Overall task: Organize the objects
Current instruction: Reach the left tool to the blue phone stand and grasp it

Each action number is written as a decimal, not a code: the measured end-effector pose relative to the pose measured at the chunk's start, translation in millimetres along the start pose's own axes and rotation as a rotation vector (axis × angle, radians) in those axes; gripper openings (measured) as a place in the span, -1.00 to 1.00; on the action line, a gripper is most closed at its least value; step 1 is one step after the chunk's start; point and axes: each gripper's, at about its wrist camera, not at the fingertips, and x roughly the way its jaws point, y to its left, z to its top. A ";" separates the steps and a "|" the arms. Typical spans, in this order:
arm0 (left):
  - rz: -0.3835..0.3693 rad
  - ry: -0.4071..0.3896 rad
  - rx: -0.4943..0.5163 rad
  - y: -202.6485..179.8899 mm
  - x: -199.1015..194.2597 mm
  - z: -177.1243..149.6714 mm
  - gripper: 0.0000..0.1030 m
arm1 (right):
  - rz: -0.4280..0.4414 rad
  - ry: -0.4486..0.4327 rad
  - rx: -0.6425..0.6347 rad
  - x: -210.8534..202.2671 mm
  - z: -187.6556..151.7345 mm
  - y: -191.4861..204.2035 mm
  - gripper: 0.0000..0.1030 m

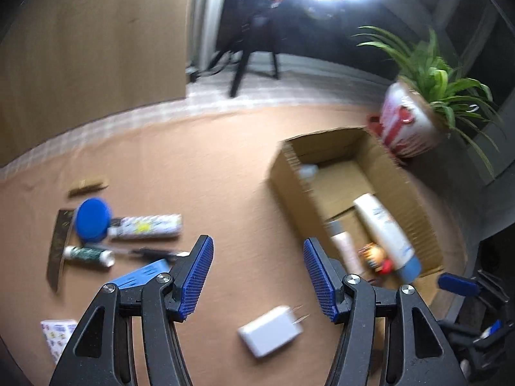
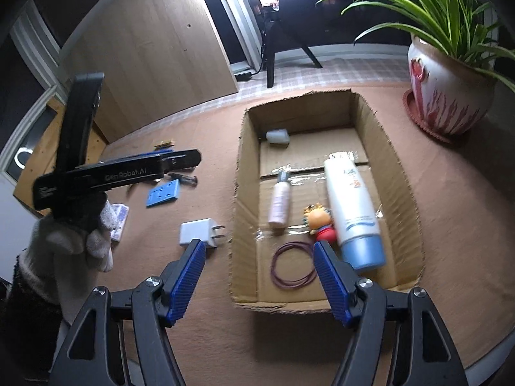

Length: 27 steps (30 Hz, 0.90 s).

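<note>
Blue-padded, your left hand-held gripper (image 1: 257, 276) hangs released over the brown surface (image 1: 199, 167), nothing between its jaws, the white charger (image 1: 272, 329) just below. Your right hand-held gripper (image 2: 259, 275) gapes empty over the cardboard box's (image 2: 404, 199) near edge, above purple rubber bands (image 2: 293, 265).

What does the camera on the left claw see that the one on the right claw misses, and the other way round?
Only the left view shows the round blue lid, the patterned tube beside it and the green-and-white tube, though blurred.

Only the right view shows the purple rubber bands and the small grey cap lying inside the cardboard box, plus a gloved hand holding the left claw.

Both show the box, the white charger plug on the table, the big white bottle with a blue cap, the toy figure and the potted plant.
</note>
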 end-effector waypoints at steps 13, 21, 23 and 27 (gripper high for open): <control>0.024 0.118 -0.099 92.1 22.7 -17.4 0.17 | 0.046 0.007 0.073 -3.1 -12.6 6.1 0.28; 0.018 0.148 -0.098 100.8 40.3 -12.9 0.14 | 0.046 0.027 0.083 -1.3 -19.7 14.5 0.28; 0.016 0.158 -0.105 104.3 45.2 -11.6 0.11 | 0.044 0.030 0.082 -1.4 -20.7 16.6 0.28; 0.015 0.162 -0.102 107.2 47.2 -12.2 -0.13 | 0.042 0.033 0.081 -1.3 -22.4 18.6 0.28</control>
